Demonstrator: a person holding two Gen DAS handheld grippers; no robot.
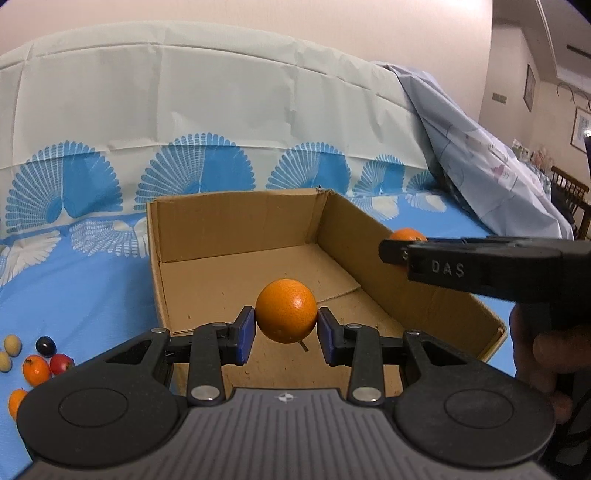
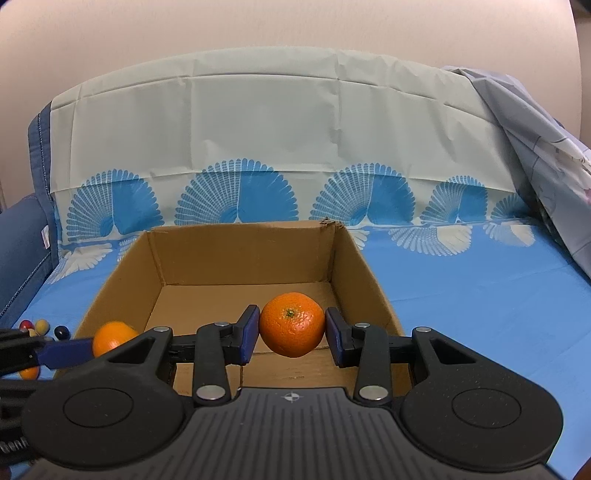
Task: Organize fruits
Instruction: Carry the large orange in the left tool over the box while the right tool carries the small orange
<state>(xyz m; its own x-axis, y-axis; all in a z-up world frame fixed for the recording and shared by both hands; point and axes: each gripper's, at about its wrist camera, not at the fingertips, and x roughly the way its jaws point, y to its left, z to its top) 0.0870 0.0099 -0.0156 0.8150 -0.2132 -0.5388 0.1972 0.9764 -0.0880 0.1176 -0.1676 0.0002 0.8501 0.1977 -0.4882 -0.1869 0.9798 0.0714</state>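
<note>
Nearest the left wrist camera, the left gripper is clenched on an orange, its blue pads pressing both sides, held above the near part of an open cardboard box. Beside it, the right gripper grasps a second orange stem side up, likewise over the box's near edge; a hand shows at the right edge of the left view. Left of the box, near the cloth's front left corner, lie small fruits: orange, red, dark and pale ones. The box's floor is bare brown card. It sits on a blue tablecloth printed with fan shapes, which climbs a backrest behind. A pale patterned sheet drapes at the far right, a plain cream wall stands beyond, and framed pictures hang in the farther room.
</note>
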